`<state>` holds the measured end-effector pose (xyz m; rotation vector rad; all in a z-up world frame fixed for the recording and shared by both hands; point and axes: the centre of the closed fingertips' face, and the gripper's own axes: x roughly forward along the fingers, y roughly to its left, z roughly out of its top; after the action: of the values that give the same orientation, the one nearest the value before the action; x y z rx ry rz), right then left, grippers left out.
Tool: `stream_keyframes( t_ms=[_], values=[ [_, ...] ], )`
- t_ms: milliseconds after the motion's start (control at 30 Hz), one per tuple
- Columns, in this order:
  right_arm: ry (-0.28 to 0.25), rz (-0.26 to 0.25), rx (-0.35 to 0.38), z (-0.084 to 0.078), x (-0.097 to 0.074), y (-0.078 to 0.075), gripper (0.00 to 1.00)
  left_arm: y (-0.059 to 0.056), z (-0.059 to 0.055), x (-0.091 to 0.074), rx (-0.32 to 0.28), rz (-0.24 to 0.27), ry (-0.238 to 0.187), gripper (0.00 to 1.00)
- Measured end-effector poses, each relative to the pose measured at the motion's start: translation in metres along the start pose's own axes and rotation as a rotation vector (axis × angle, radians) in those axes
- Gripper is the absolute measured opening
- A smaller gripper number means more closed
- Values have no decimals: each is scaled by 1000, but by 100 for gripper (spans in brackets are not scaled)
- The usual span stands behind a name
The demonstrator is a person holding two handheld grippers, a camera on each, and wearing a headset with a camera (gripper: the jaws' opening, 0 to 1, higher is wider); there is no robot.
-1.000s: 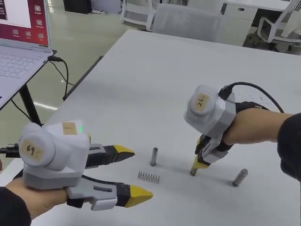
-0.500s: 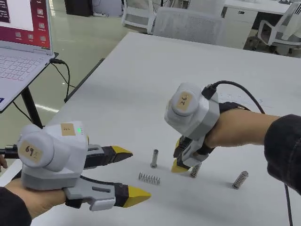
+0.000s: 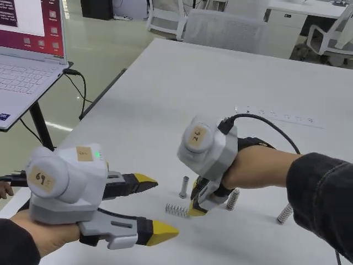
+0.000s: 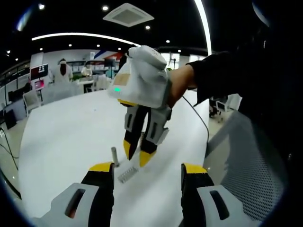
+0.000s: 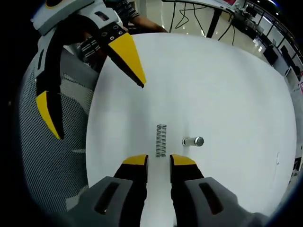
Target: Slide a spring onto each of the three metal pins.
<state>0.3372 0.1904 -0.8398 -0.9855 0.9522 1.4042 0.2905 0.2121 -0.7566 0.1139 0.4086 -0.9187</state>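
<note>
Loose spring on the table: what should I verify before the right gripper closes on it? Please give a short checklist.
1. Loose spring lies flat, nothing on it: ok.
2. Right gripper jaws parted and empty: ok.
3. Spring in line with the gap between the jaws: ok.
4. Bare pin upright beside the spring, top free: ok.
5. Left gripper open, apart from the spring: ok.
6. Jaw tips low enough to grip: cannot tell.

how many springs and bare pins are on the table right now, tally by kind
springs: 3 (loose spring lying flat, middle spring standing, right spring standing)
bare pin: 1
total: 4
</note>
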Motion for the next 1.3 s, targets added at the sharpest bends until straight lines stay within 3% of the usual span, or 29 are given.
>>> stream_keyframes(
  t_ms=[300,600,833,1033,1300],
  values=[
    [-7,-4,25,1,15,-3,13,0,-3,1,-3,-3,8,51],
    [27,-6,5,-3,28,-1,10,0,-4,2,-6,-2,16,51],
    [23,-28,-7,-4,27,-4,8,0,-5,3,-6,-2,21,50],
    [18,-7,2,-6,12,4,7,0,-5,3,-1,-5,24,50],
    [-11,13,-27,-4,-29,20,7,-6,1,6,31,-28,34,47]
  ],
)
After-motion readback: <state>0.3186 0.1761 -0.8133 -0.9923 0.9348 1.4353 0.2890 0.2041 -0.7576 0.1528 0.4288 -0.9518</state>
